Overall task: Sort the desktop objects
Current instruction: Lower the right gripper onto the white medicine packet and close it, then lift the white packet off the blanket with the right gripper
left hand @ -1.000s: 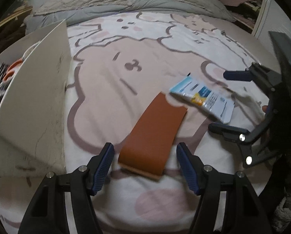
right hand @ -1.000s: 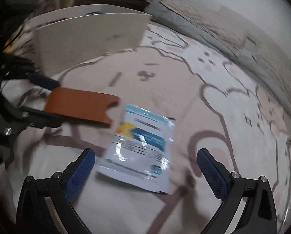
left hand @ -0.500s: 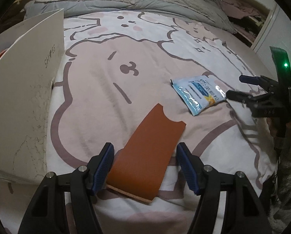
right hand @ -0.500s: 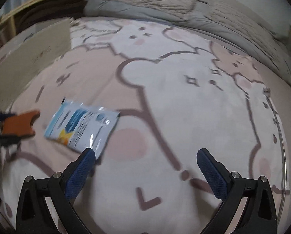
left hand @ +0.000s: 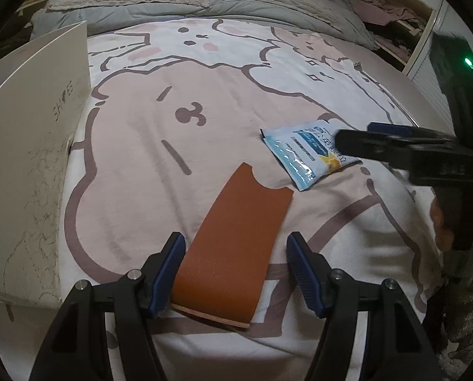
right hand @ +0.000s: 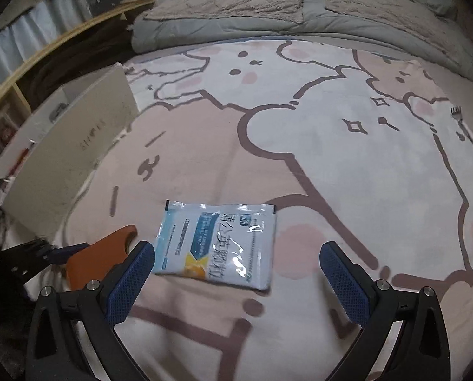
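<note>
Left wrist: one orange card (left hand: 236,247), one sachet (left hand: 303,155)

One orange leather sleeve (left hand: 236,241), one blue-white sachet (right hand: 219,244), one open cardboard box (left hand: 33,171), two pillows (right hand: 226,3)

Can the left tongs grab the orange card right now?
Probably yes. The orange card lies flat on the blanket between the open left tongs, with nothing on top of it. Its thinness may make pinching tricky.

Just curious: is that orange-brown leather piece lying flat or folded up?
Flat. The leather piece lies spread on the cartoon blanket, one thin edge visible, between the left fingers.
</note>
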